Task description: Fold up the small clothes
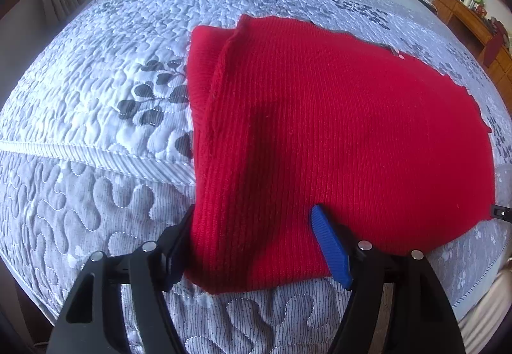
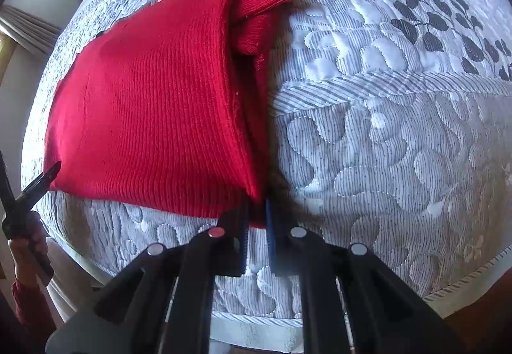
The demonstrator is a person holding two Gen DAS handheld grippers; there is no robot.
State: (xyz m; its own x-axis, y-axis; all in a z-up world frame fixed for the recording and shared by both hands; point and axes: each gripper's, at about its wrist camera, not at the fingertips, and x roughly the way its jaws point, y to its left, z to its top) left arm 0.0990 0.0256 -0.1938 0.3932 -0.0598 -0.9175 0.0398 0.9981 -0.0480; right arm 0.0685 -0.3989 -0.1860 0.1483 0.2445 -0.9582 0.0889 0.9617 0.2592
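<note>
Black finger links fill the bottom of both wrist views, and just past them lies the red knitted sweater (image 1: 336, 130), spread flat on the quilted bedspread (image 1: 96, 98) with one sleeve tucked over its body. At the left gripper (image 1: 252, 242) the jaws stand wide apart, straddling the sweater's near corner: the black finger sits against the folded edge on one side, and the blue-padded finger (image 1: 329, 245) rests on top of the knit on the other, so cloth lies between them but nothing is pinched. At the right gripper (image 2: 256, 219) the jaws are nearly together, with the sweater's other near corner drawn into the narrow gap; they appear to be clamped on that corner, though the contact itself is half hidden by the fingers. From either pair of jaws the garment runs straight ahead and away, its long axis along the fingers' line, and its near hem spans between the two grippers; in the right view the left gripper's tip (image 2: 44, 176) touches the far end of that hem. My judgement is that the coming move is a lift of the near hem, carried forward over the body toward the far edge, and that the left jaws must first close on their corner. Ahead of the jaws, beyond the sweater's far edge, bare quilt gives open room; behind them the bed's edge (image 2: 473, 283) is close.
</note>
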